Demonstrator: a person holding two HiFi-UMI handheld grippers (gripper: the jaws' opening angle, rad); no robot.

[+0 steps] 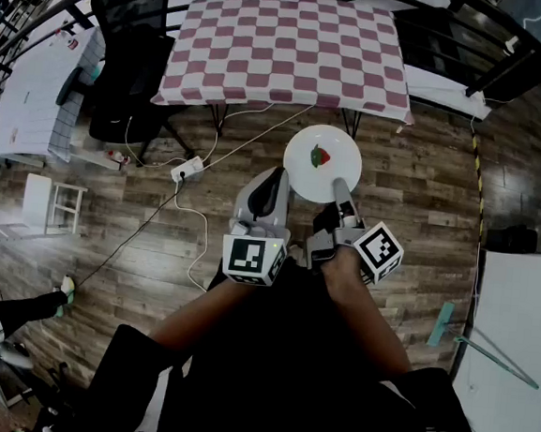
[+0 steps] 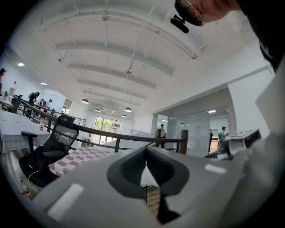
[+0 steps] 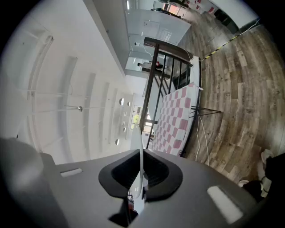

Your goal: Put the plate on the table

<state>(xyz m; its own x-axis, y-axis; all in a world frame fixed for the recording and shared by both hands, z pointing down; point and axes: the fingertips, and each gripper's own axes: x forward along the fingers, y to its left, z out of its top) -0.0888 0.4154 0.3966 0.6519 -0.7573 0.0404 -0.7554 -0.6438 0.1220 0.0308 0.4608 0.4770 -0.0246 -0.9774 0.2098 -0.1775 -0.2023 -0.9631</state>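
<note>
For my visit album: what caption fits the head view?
The right hand-held gripper holds a white plate by its rim over the wood floor, short of the checkered table.

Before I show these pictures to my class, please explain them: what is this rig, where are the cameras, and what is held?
No robot: a person holds a two-jaw tool in each hand. One picture looks down from a camera on the person's head; the other two come from cameras riding on the tools. The right tool is clamped on the rim of a white plate, held above the wooden floor, with a small red-and-green thing on it. The left tool is shut and empty. Ahead stands the cloth-covered table, checked red and white.
</note>
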